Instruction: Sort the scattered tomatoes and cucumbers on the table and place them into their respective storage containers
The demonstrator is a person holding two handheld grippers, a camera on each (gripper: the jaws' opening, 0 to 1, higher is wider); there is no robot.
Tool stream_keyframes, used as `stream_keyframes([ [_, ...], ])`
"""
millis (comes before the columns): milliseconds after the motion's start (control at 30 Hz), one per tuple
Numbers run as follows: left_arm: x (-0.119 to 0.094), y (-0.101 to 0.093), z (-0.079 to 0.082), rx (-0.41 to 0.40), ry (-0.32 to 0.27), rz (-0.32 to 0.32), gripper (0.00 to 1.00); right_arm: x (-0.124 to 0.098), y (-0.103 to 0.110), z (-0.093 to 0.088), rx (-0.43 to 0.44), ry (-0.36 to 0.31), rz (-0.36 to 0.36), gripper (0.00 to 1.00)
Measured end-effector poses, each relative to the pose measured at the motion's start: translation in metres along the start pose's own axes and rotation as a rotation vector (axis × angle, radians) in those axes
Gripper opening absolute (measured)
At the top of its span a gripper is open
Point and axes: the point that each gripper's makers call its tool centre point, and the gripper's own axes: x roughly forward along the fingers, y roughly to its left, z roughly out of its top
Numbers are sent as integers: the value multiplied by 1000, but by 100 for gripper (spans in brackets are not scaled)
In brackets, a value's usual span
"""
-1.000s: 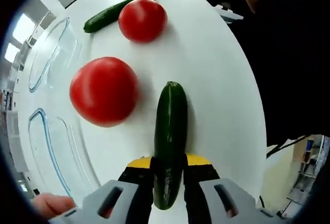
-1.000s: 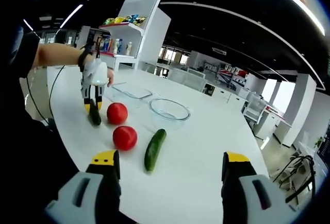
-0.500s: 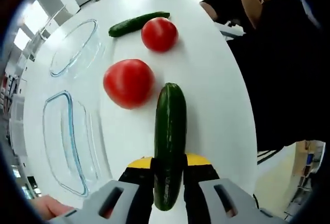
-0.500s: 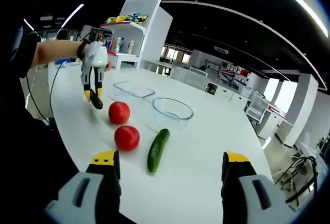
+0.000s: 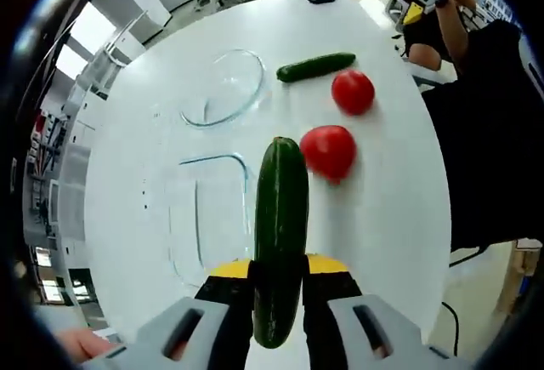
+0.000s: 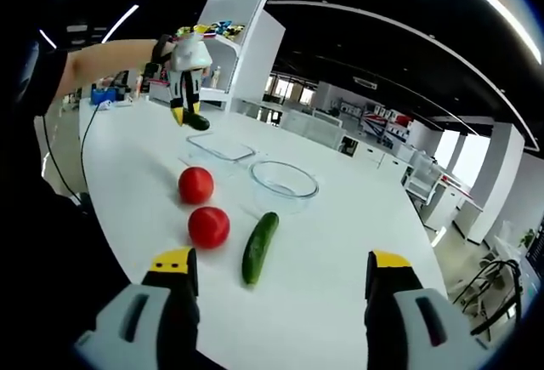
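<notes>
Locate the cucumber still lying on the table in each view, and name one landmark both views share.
Left gripper view: the loose cucumber lies near the top, right of centre, beside the round glass bowl.
Right gripper view: the same cucumber lies at centre, angled, in front of the bowl.
Shared landmark: the two tomatoes in a row next to it.

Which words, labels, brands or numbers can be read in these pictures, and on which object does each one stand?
No text can be read in either view.
Packages on the white shelf in the right gripper view: coloured prints, too small and blurred to read.
Signs in the far background: too blurred to read.
Held cucumber, tomatoes, round glass bowl, rectangular glass dish, left claw: no lettering visible.
</notes>
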Motion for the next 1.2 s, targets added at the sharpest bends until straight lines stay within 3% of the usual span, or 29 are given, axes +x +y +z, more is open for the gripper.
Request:
stream_keyframes([
  [67, 6, 15, -2, -9, 16, 21, 21, 0, 0, -2, 1, 4, 0, 78],
  [100, 14, 41, -4, -12, 15, 22, 21, 0, -1, -3, 0, 7, -1, 78],
  [167, 26, 55, -4, -20, 18, 22, 21, -1, -3, -4, 1, 11, -6, 78],
  [467, 77, 90, -14, -53, 65, 16, 21, -2, -17, -12, 20, 30, -28, 78],
  [600, 97, 108, -25, -78, 94, 14, 21, 4, -21, -22, 32, 57, -34, 78],
  [633, 100, 98, -27, -78, 101, 17, 21, 5, -21, -23, 34, 62, -33, 78],
  [833, 119, 106, -35, -79, 124, 34, 21, 8, -19, -28, 41, 80, -29, 78],
  [1200, 132, 110, -35, -53, 77, 74, 21, 6, -15, -25, 32, 88, -30, 78],
])
